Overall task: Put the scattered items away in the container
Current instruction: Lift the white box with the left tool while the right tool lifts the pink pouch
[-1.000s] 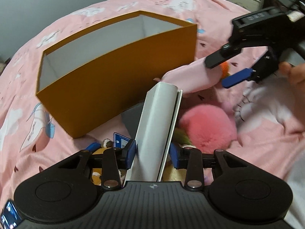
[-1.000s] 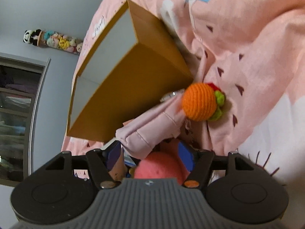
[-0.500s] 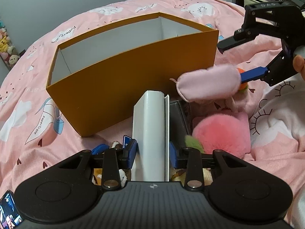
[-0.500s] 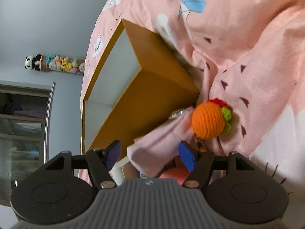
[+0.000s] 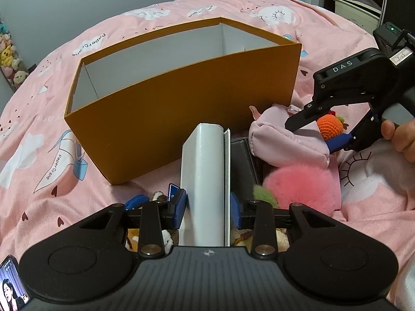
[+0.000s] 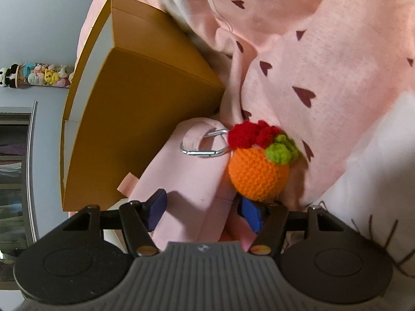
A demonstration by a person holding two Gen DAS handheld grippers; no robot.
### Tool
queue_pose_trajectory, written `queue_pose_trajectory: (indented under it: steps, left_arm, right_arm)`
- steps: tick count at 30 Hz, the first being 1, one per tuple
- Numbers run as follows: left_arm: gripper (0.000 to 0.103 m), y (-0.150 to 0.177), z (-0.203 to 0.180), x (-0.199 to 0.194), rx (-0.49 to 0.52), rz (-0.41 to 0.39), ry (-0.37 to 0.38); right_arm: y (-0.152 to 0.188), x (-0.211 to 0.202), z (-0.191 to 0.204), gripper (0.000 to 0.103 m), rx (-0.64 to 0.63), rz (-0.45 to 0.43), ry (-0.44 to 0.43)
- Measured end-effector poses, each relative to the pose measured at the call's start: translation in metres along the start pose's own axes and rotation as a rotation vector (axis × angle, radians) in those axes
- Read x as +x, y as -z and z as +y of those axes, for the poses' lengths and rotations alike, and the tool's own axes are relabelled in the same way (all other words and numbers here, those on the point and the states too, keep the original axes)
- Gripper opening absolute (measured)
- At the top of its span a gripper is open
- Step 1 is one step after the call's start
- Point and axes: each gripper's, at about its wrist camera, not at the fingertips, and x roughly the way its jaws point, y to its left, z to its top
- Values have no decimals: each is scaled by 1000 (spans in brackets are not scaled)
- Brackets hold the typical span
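Note:
An open orange box (image 5: pixel 181 98) with white inside stands on the pink bed; it also shows in the right wrist view (image 6: pixel 135 119). My left gripper (image 5: pixel 207 204) is shut on a white book (image 5: pixel 205 181), held upright in front of the box. My right gripper (image 6: pixel 202 207) has its jaws around a pale pink pouch (image 6: pixel 186 176), which lies beside the box (image 5: pixel 288 142). An orange crochet fruit (image 6: pixel 259 173) with a metal clip (image 6: pixel 205 145) hangs on the pouch. In the left wrist view the right gripper (image 5: pixel 319 134) is at the right.
A fluffy pink pompom (image 5: pixel 298 184) lies on a pink card right of the book. A black wallet (image 5: pixel 243 160) lies under it. Small toys and a blue item (image 5: pixel 135 202) lie under my left gripper. A phone (image 5: pixel 10 285) shows at the bottom left corner.
My right gripper lifted the pouch briefly, then came back down with it beside the box's right corner. My left gripper has raised the book upright and moved back from the box.

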Motion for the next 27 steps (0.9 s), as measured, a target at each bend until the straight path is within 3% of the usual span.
queue_pose_trajectory:
  steps: [7, 9, 12, 19, 27]
  left_arm:
    - [38, -1, 4, -1, -22, -2, -1]
    - [37, -1, 7, -3, -35, -5, 0]
    - [34, -1, 12, -5, -62, -8, 6]
    - [33, -2, 22, -21, -110, -41, 26]
    - [33, -23, 29, -58, -129, -133, 58]
  right_arm:
    - [3, -6, 5, 47, -63, -24, 31]
    - [5, -12, 9, 38, -111, -43, 35]
    - [11, -27, 23, 32, -223, -81, 39]
    - [43, -56, 58, 30, -500, -181, 55]
    - [40, -85, 93, 30, -689, -269, 28]
